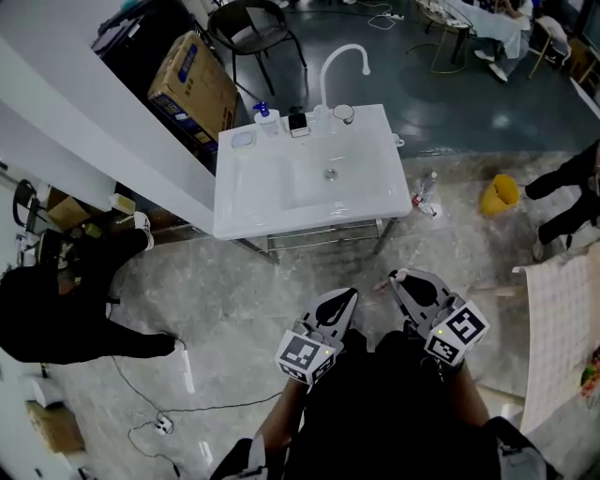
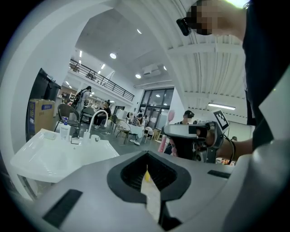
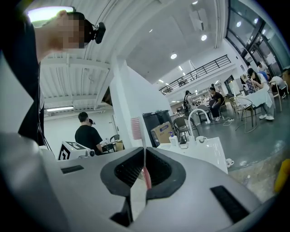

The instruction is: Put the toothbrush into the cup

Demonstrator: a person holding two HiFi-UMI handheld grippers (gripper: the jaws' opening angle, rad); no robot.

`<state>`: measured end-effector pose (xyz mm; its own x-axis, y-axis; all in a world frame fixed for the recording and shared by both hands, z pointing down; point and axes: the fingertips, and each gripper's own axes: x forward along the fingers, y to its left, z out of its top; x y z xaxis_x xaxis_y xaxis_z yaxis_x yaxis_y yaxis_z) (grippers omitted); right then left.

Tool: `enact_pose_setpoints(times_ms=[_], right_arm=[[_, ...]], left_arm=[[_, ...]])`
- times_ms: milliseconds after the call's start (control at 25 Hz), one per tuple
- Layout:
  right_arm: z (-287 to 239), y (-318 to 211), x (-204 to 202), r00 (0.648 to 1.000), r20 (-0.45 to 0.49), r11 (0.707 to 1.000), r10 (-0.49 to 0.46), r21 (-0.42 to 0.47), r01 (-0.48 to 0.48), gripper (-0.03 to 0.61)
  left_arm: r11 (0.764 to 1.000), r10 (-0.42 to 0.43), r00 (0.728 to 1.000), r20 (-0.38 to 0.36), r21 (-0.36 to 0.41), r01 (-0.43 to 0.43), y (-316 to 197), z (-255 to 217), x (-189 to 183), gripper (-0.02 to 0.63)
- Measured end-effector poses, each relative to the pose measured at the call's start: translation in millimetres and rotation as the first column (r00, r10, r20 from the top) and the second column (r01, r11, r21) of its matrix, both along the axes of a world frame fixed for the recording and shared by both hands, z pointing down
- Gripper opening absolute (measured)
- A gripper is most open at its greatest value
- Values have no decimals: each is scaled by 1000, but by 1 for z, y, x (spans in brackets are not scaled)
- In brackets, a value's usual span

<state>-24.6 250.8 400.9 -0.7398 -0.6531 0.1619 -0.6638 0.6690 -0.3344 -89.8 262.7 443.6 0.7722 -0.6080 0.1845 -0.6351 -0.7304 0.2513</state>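
The sink [image 1: 272, 183] stands before the left gripper [image 1: 349, 298] and right gripper [image 1: 398, 279], which sit side by side. A faucet [image 1: 342, 58], cup [image 1: 343, 114] and bottle [image 1: 265, 116] line its back rim; a box [image 1: 192, 84] and chair [image 1: 253, 28] stand behind it.

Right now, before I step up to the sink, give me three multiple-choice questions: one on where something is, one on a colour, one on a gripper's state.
1. Where is the cup? A on the floor; B on the back ledge of the sink, beside the faucet; C on a chair.
2. The head of the toothbrush is: A pink; B green; C black.
3. The right gripper is: A open; B shut on the cup; C shut on the toothbrush.
Answers: B, the head view shows it at the faucet's base; A, pink bristles stand above the jaws; C, the jaws pinch its handle.
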Motion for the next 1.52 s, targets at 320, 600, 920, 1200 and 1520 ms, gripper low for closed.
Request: enact_pose_setpoints(times_ms=[320, 600, 920, 1200, 1520], right_arm=[[4, -25, -6, 999, -15, 998, 42, -45, -42, 26], [11, -72, -8, 1000, 9, 998, 28, -49, -27, 26], [12, -142, 0, 999, 43, 999, 4, -43, -2, 26], [17, -201, 25, 997, 70, 997, -11, -75, 17, 26], [22, -265, 62, 992, 111, 994, -56, -83, 65, 26]], left_arm=[[998, 51, 999, -8, -43, -51, -28, 9, -6, 11], [998, 26, 1000, -8, -57, -26, -62, 7, -7, 11], [995, -24, 999, -35, -100, 21, -123, 6, -5, 11], [994, -33, 999, -6, -109, 33, -187, 3, 23, 11], [989, -68, 997, 25, -126, 71, -248, 3, 64, 11]])
